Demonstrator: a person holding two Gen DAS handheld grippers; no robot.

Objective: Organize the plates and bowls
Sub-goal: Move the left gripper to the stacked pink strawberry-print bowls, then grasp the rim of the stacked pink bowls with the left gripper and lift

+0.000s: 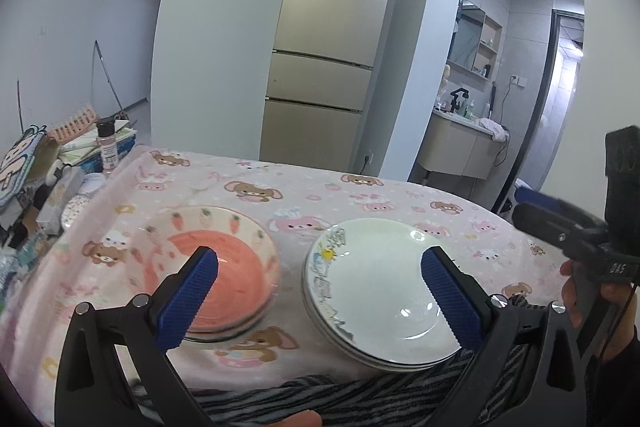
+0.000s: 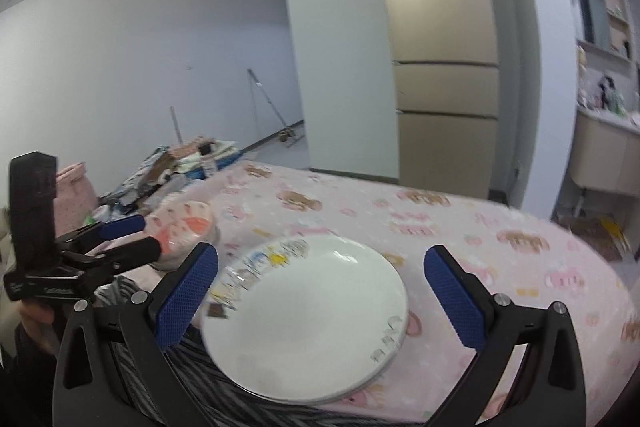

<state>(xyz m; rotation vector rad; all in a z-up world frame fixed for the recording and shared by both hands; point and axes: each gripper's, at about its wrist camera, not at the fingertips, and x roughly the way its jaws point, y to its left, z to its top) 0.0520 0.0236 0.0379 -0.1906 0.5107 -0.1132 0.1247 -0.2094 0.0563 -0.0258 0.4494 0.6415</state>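
A stack of white plates (image 1: 384,287) with a drawn edge pattern sits on the pink cartoon tablecloth (image 1: 304,187), near its front edge. To its left stands a stack of pink bowls (image 1: 224,267) with carrot prints on the rim. My left gripper (image 1: 320,291) is open and empty, held above both stacks, between them. My right gripper (image 2: 320,291) is open and empty, just above the white plates (image 2: 312,315). The left gripper (image 2: 128,239) shows at the left of the right wrist view, over the pink bowls (image 2: 188,227). The right gripper (image 1: 560,223) shows at the right edge of the left wrist view.
Clutter lies at the table's left end: a spice bottle (image 1: 107,143), boxes, a pink rack (image 1: 76,123) and a small patterned dish (image 1: 74,211). A gold fridge (image 1: 328,59) stands behind the table. A washbasin cabinet (image 1: 460,147) is at the back right. A grey striped cloth (image 1: 320,395) lies at the front edge.
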